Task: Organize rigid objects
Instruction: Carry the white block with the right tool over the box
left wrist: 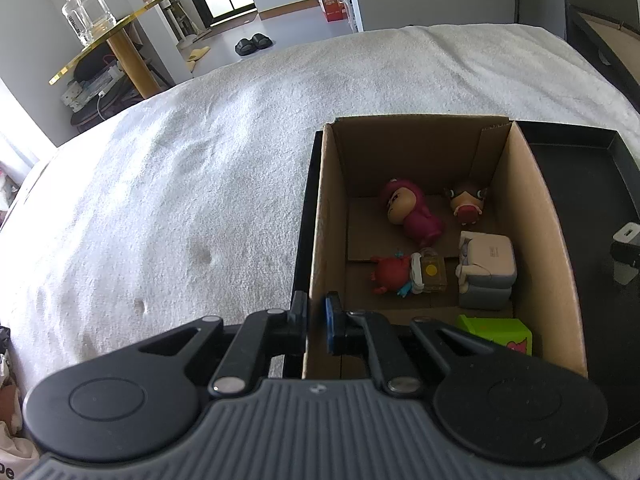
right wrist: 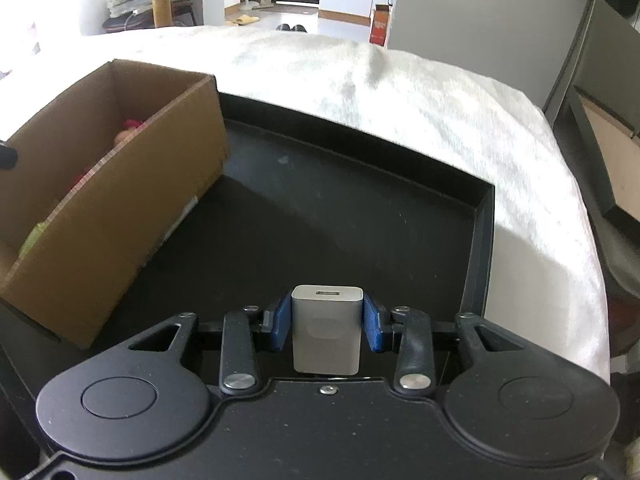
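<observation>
A brown cardboard box [left wrist: 532, 216] stands on a black tray [left wrist: 588, 184]. My left gripper [left wrist: 316, 322] is shut on the box's left wall, one finger outside and one inside. In the box lie a pink figurine [left wrist: 412, 212], a small doll head [left wrist: 466, 202], a red toy [left wrist: 394, 274], a small bottle [left wrist: 431, 272], a white and grey block [left wrist: 488, 272] and a green box [left wrist: 500, 334]. My right gripper [right wrist: 327, 320] is shut on a grey USB charger [right wrist: 327, 328] above the tray [right wrist: 360, 208], right of the box [right wrist: 120, 200]. The charger also shows in the left wrist view [left wrist: 626, 256].
The tray sits on a bed with a white fleece cover [left wrist: 180, 184]. A gold shelf with a glass jar [left wrist: 86, 12] stands far left beyond the bed. Black slippers [left wrist: 253, 44] lie on the floor. Dark furniture [right wrist: 600, 140] stands to the right.
</observation>
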